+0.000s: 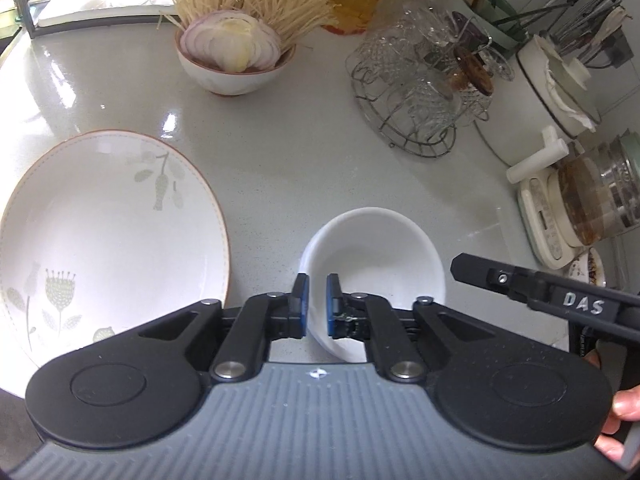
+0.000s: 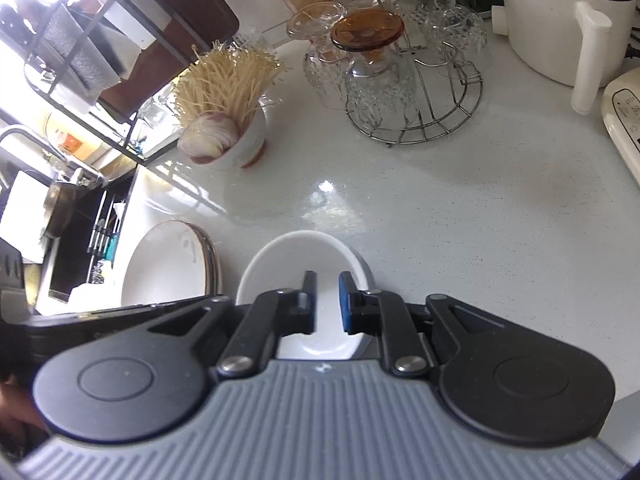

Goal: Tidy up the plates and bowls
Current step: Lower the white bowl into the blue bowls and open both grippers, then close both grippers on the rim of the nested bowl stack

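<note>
Broadly, the grey countertop (image 1: 280,152) is lying open between the small white bowl (image 1: 380,248) and the clutter along its back edge, so bare room is showing behind that bowl. One big patterned plate (image 1: 108,220) is sitting flat just left of the small bowl, apart from it; the right wrist view is showing stacked rims there, though I cannot tell how many. One wire rack of upturned glasses (image 1: 416,92) is standing well behind the bowl to its right, and one bowl of onion and noodles (image 1: 236,56) well behind to its left. The small bowl is resting upright, mouth up, round. The left gripper (image 1: 317,300) is straddling its near-left rim, blue pads narrowly apart; whether they are pinching it, I cannot tell. The right gripper (image 2: 328,300) is hanging over the bowl's hollow, fingers parted, gripping nothing.
</note>
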Demonstrator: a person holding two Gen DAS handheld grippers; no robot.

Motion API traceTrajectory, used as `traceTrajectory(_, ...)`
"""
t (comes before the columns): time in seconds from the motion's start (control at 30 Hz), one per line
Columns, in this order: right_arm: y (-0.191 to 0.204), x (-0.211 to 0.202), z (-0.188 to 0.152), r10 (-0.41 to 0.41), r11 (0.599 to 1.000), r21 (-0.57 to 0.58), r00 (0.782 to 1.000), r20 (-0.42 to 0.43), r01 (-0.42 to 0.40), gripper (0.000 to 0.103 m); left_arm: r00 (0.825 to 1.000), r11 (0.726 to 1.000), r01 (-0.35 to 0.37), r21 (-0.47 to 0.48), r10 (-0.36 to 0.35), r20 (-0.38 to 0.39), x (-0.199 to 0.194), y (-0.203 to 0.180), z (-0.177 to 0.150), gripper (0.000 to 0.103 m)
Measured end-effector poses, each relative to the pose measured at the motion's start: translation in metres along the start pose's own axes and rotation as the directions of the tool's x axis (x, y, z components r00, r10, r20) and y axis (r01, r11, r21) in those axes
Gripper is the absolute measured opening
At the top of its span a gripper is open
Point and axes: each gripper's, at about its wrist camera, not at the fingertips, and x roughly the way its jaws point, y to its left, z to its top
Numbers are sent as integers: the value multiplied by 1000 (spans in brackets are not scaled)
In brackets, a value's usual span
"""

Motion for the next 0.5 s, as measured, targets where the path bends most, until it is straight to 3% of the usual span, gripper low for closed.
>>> traceTrajectory(0.07, -2, -1, 1, 12, 1000, 8, 1000, 17, -12, 55, 1000, 1000, 0, -8, 1, 11, 0, 2, -1, 24)
traceTrajectory(0.1, -3, -2, 1, 13, 1000, 10, 1000, 27, -13, 56, 1000, 1000, -5, -13, 6, 15, 0, 3, -1, 24)
traceTrajectory(0.3, -11, 13, 1, -24, 1000, 3, 1000, 14, 24, 54, 1000, 999, 4, -42, -3, 7, 7, 6, -2, 27)
traceTrajectory(0.37, -16, 19, 0, -24, 1000, 13, 1000, 4, 24, 39, 1000, 999, -1, -36, 2, 7, 8, 5, -3, 27)
traceTrajectory(0.5, -22, 26, -6, -35, 999, 20, 999, -12, 35, 25, 1000, 999, -13, -36, 14, 8, 9, 4, -5, 27)
